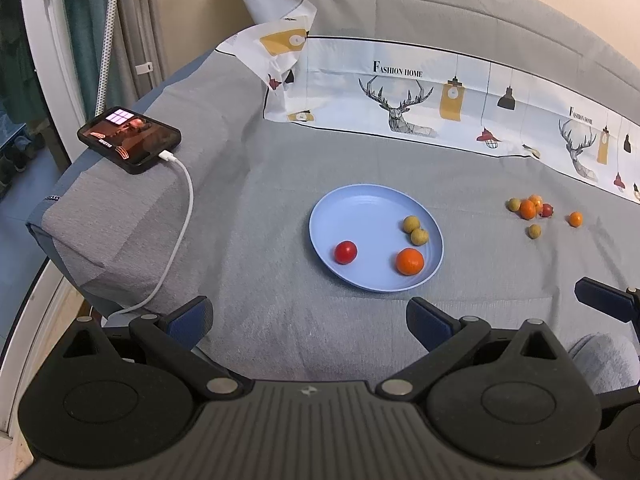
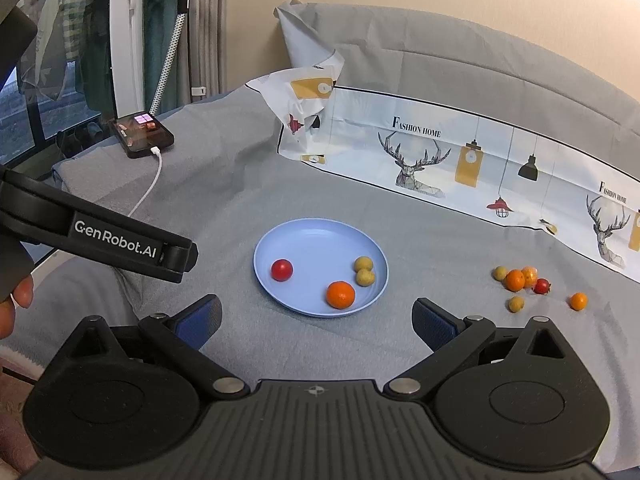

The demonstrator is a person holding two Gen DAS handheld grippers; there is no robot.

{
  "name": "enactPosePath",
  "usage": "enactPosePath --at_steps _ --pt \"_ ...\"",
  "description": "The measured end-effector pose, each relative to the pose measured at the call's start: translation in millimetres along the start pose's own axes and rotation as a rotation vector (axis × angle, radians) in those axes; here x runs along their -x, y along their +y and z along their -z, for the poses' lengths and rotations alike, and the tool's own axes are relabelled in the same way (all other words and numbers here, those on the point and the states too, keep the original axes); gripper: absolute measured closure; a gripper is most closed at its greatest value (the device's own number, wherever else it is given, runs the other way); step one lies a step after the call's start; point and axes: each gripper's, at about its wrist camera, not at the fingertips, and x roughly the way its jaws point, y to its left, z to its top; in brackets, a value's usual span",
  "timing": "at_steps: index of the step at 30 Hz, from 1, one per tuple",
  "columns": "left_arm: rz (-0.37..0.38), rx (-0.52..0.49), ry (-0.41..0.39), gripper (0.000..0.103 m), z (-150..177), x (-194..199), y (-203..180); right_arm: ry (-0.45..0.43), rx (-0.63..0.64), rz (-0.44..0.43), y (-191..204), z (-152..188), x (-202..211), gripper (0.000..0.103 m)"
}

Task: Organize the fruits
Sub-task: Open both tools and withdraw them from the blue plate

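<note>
Two grippers hang over the grey cloth (image 1: 248,208), both spread wide and empty — the left gripper (image 1: 308,320) and right gripper (image 2: 316,322) each short of the blue plate (image 2: 304,236). On the plate lie an orange (image 2: 340,295), a red tomato (image 2: 282,270) and two yellowish fruits (image 2: 365,271). Right of the plate, well apart, sits a loose cluster of fruit (image 2: 524,280).

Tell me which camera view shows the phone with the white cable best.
The left wrist view shows the phone best: it appears larger there, with its lit screen and the plugged-in white cable clearly visible. In the right wrist view the phone is smaller and farther away, though still unobstructed on the grey cloth.
</note>
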Motion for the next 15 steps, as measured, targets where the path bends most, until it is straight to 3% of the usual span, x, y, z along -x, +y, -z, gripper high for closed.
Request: enactPosePath --at_steps 15 --pt "-0.013 -0.023 0.029 0.000 -1.6 -11.7 -4.8 0.022 -0.029 -0.014 -7.6 1.4 -12.2 0.002"
